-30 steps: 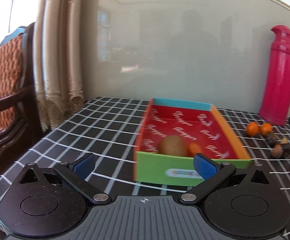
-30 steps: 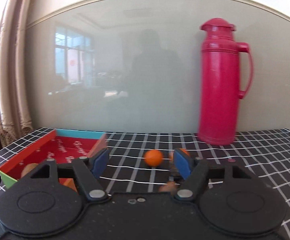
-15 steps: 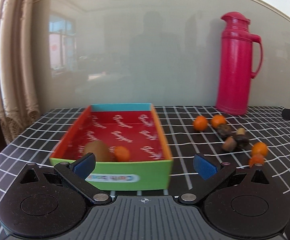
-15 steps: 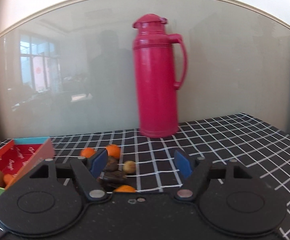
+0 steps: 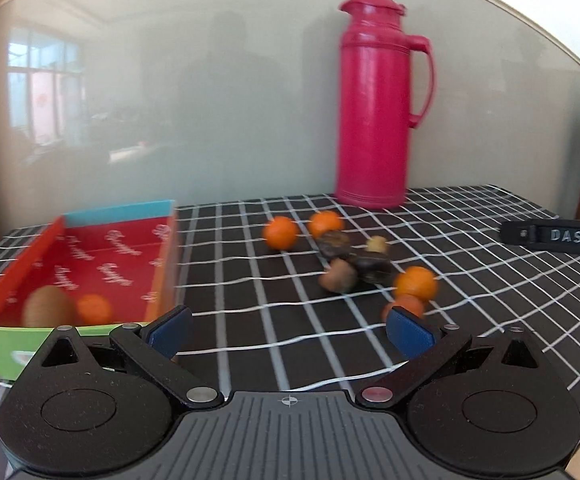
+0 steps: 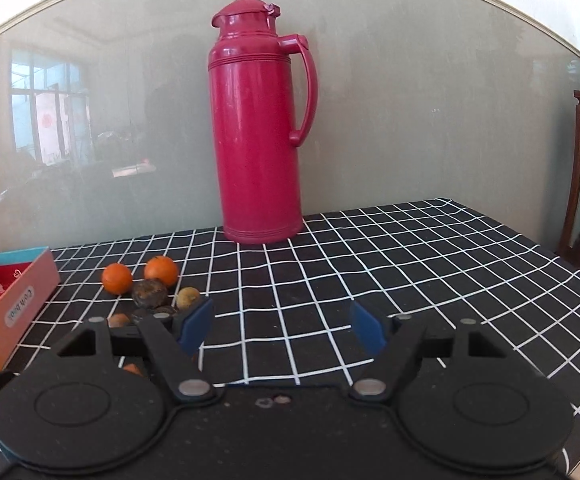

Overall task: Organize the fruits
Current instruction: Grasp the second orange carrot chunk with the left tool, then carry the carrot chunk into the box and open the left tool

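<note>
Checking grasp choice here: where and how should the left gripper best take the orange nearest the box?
Probably across its middle, from the front and above. The orange is round and sits apart on the tablecloth, clear on its left toward the box. The left gripper is open and empty.

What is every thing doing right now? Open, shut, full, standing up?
Box: open, holds a kiwi and an orange.
Thermos: upright, lid shut.
Loose fruit pile: on the cloth, outside the box.
Left gripper: open, empty.
Right gripper: open, empty.
</note>
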The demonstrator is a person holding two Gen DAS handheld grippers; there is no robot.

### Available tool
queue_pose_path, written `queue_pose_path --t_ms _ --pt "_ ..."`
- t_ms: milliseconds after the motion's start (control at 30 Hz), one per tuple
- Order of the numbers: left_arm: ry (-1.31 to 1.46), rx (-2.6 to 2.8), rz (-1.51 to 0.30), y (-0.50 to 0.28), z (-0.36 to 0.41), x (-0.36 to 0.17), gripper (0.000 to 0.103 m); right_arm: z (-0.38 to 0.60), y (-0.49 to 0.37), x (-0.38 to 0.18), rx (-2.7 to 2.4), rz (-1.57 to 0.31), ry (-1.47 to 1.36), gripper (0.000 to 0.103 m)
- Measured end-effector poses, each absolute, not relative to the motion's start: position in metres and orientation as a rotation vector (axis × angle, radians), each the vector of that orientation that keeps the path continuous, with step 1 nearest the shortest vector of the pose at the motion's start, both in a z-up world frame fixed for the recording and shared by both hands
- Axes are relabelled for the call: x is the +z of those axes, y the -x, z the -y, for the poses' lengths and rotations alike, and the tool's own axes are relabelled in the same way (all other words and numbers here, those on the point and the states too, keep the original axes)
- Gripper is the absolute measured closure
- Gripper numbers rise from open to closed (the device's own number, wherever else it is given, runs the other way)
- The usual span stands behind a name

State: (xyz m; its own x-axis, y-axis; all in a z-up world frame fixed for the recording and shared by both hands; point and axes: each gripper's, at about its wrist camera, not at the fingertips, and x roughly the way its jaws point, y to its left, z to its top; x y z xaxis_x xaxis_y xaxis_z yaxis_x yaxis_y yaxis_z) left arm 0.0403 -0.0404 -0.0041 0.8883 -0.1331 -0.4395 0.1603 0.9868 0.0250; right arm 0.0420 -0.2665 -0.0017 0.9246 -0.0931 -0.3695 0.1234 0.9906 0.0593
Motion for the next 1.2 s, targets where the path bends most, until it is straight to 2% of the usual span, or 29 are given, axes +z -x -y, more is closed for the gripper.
queue_pose_path --t_ms 100,200,767,800,833,1000,1200 --pt "-0.057 -0.180 -0.482 -0.049 0.055 -0.009 0.018 0.270 -0.043 -0.006 -0.123 -0.389 -0.075 0.028" --pt "-0.047 -0.200 -0.514 -0.057 0.067 -0.015 0.028 0.276 -0.045 -0.008 -0.138 -0.393 -0.077 0.028" --pt "0.014 -0.278 -0.579 -0.081 0.117 -0.033 0.031 0.311 -0.051 -0.016 -0.195 -0.419 -0.112 0.026" --pt "0.026 -0.275 -0.587 -0.083 0.117 -0.033 0.033 0.314 -0.051 -0.017 -0.201 -0.420 -0.117 0.026" --pt "0.041 -0.270 -0.593 -0.085 0.116 -0.034 0.042 0.317 -0.051 -0.017 -0.207 -0.422 -0.121 0.025" --pt "0.045 -0.229 -0.601 -0.090 0.115 -0.037 0.069 0.330 -0.047 -0.020 -0.229 -0.424 -0.147 0.025" --pt "0.046 -0.223 -0.601 -0.089 0.111 -0.037 0.069 0.332 -0.046 -0.020 -0.224 -0.423 -0.157 0.024"
